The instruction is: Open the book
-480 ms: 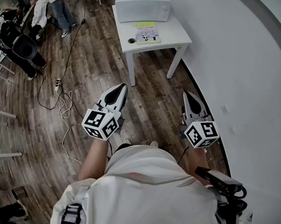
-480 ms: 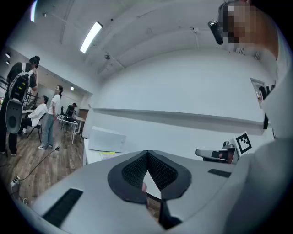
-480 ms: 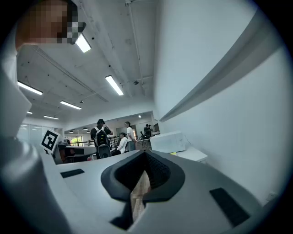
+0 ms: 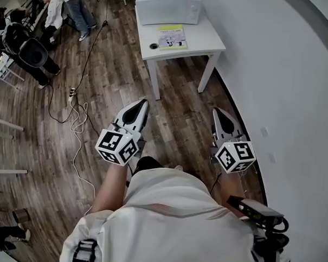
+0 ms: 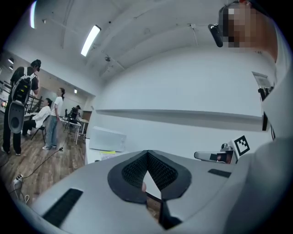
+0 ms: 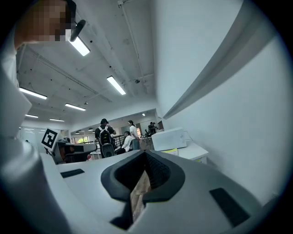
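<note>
Barely anything's changed: left gripper (image 4: pixel 139 107) and right gripper (image 4: pixel 221 116) both pinched together, empty; the book (image 4: pixel 172 37) sits unopened on the counter (image 4: pixel 206 40), well ahead.

Your floor (image 4: pixel 170 122) is dark, grainy wood planks, the table (image 4: pixel 205 41) smooth matt white, the book (image 4: pixel 172 37) looks like paper. Left gripper (image 4: pixel 139 104) and right gripper (image 4: pixel 219 113): smooth grey plastic, rough black pads (image 5: pixel 132 172).

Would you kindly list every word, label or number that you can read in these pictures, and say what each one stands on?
No text here can be read.
Book on the white table: print on its yellow and pale cover, too small to read.
Microwave: no legible label.
Marker cube on the left gripper, likewise on the right gripper: black-and-white square patterns only, no letters or digits.
</note>
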Available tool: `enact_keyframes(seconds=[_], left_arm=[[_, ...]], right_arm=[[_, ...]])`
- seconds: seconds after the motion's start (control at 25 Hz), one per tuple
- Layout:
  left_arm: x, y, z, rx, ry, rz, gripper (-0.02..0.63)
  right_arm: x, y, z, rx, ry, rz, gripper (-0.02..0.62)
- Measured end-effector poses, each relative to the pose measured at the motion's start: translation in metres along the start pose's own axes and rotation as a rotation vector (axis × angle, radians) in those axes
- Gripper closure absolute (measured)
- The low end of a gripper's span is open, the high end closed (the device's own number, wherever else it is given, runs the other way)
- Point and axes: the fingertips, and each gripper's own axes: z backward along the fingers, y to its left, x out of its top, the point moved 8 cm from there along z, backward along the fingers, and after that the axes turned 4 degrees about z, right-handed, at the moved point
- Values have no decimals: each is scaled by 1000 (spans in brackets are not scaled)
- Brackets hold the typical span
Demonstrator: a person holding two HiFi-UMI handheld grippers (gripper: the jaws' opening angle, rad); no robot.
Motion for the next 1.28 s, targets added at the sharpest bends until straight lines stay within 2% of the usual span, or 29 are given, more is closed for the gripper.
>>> enact_keyframes(seconds=[0.2,0.88,1.08,1.28], left_arm=[[-2,6,7,25,-5,45,595],[1,5,-23,-54,-26,40,595],[2,7,-23,-65,-32,78,595],[2,7,-24,-70,-29,82,595]], right_arm=[[-3,5,-2,26,12,-4,592],[0,-4,9,-37,3,22,592],[-1,-3,10,-39,11,22,592],[0,-3,10,-39,12,27,592]])
